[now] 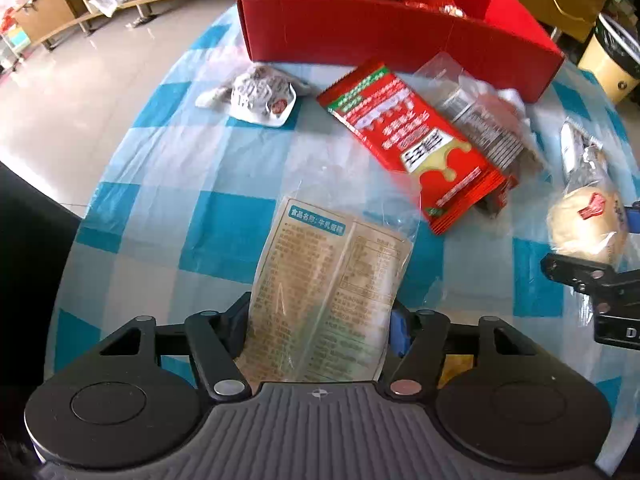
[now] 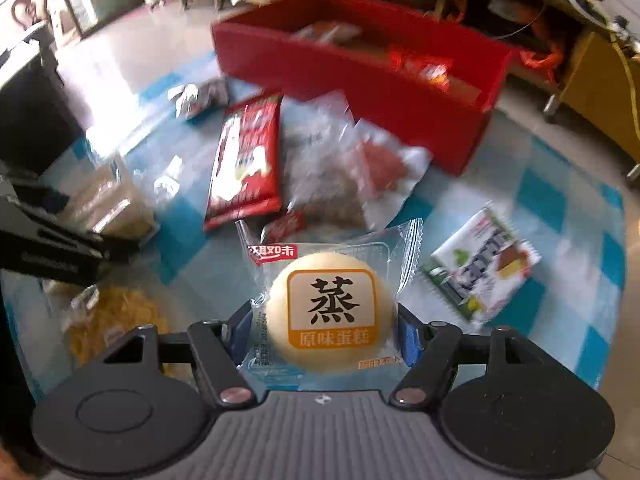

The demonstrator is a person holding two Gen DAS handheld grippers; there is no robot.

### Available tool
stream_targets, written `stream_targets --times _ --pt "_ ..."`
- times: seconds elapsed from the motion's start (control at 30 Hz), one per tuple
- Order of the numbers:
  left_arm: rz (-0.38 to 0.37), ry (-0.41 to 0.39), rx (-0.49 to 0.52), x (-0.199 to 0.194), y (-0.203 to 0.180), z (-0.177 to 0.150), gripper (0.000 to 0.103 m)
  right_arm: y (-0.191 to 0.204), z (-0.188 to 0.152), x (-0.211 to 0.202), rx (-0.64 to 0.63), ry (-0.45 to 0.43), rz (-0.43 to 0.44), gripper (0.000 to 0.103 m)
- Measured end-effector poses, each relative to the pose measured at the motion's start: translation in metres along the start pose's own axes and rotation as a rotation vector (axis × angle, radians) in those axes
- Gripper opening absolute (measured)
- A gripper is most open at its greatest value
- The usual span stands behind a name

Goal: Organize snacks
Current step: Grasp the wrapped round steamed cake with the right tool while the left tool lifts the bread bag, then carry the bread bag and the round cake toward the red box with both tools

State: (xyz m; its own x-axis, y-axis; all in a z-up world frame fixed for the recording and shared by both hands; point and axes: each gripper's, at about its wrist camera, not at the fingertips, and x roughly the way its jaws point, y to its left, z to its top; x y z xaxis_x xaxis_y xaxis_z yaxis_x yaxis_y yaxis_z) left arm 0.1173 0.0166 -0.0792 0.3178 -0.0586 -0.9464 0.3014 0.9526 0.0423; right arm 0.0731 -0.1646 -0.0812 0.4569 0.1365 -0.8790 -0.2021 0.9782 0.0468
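Note:
My left gripper (image 1: 320, 320) is shut on a clear-wrapped beige cake packet (image 1: 332, 280) with a printed label, held above the table. My right gripper (image 2: 326, 328) is shut on a wrapped round steamed cake (image 2: 332, 312) with an orange label; the same cake (image 1: 584, 220) shows at the right edge of the left wrist view. The red box (image 1: 400, 28) stands at the table's far side with some snacks inside; it also shows in the right wrist view (image 2: 360, 80). A red snack packet (image 1: 416, 148) lies in front of the box.
On the blue-and-white checked tablecloth (image 1: 200, 208) lie a crumpled white wrapper (image 1: 260, 96), a clear packet (image 1: 488, 128), a silver packet (image 1: 572, 148), a white-green packet (image 2: 484, 264) and a yellow chip bag (image 2: 116, 320). Wooden shelves (image 1: 80, 0) stand beyond the table.

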Motion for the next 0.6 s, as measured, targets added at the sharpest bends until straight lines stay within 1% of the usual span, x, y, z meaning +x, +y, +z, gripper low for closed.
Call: stream_targets --times 0.07,0.17,0.3,0.43,0.6 --pt "-0.015 -0.015 -0.022 -0.007 -0.003 0.002 0.070 -0.002 0.003 -0.012 0.013 -0.034 0.004 0.069" --pt "-0.037 -0.043 -0.052 -0.018 -0.007 0.005 0.070 -0.002 0.008 -0.018 0.028 -0.065 0.011 0.069" --pt "-0.047 -0.098 -0.068 -0.034 -0.015 0.008 0.070 0.000 0.012 -0.024 0.023 -0.086 0.024 0.069" --pt "-0.072 -0.127 -0.091 -0.045 -0.020 0.012 0.070 -0.003 0.019 -0.030 0.033 -0.118 0.034 0.069" --pt "-0.047 -0.177 -0.070 -0.051 -0.032 0.024 0.070 -0.011 0.027 -0.036 0.057 -0.155 0.022 0.069"
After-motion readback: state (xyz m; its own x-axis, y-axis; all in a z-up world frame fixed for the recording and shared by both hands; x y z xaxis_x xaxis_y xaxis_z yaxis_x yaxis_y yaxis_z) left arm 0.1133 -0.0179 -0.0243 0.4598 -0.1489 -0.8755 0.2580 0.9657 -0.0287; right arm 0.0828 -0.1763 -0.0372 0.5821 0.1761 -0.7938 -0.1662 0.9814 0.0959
